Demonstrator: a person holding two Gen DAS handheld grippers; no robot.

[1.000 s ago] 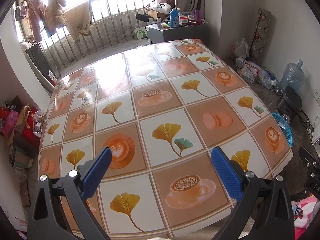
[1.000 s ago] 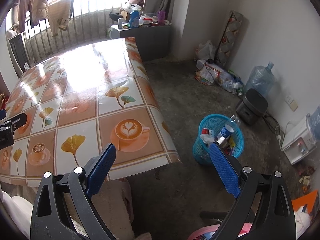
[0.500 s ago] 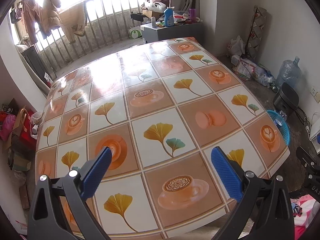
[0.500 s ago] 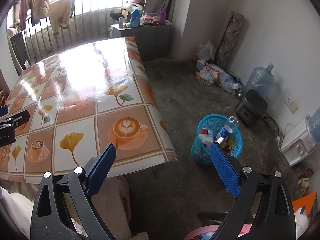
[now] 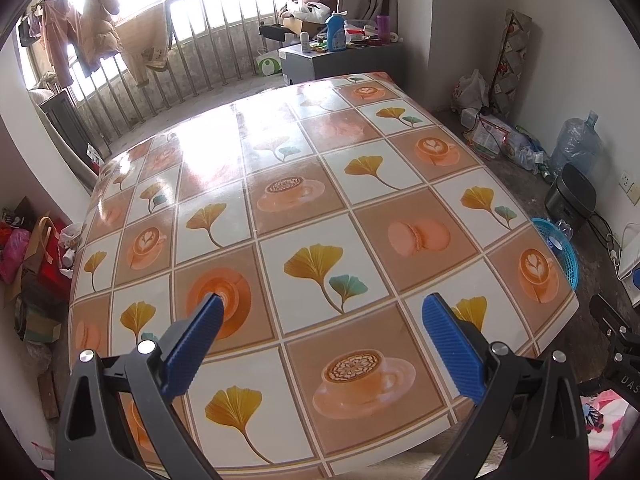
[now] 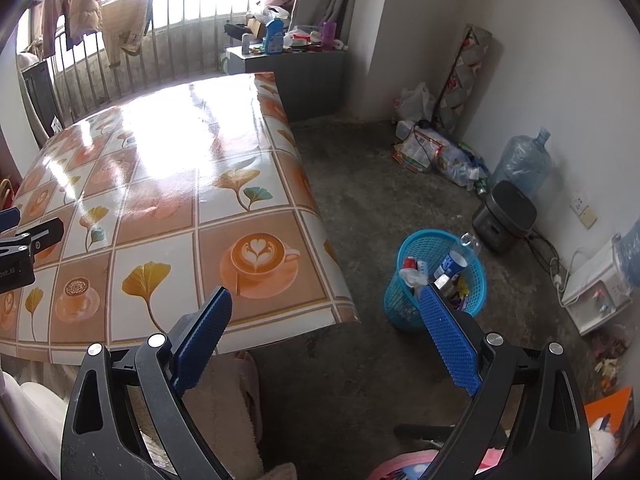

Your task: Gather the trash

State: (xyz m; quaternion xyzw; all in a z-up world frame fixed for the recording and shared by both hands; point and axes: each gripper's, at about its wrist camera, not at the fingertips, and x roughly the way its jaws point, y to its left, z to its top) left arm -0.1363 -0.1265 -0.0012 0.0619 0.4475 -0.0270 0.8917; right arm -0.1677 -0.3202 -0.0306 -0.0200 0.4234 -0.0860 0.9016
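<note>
Trash [image 6: 416, 276] fills the blue basket [image 6: 476, 292]; both grippers' jaws gape empty.

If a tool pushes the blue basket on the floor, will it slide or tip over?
The blue basket looks like thin plastic mesh, so probably light and easy to slide. It is tall, narrower at the base, with bottles sticking up, so a push near the rim might tip it.

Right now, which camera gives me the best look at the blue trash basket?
The right wrist view: the blue trash basket stands whole on the floor past the table corner, with bottles and wrappers visible inside. The left wrist view shows only part of its rim behind the table edge.
</note>
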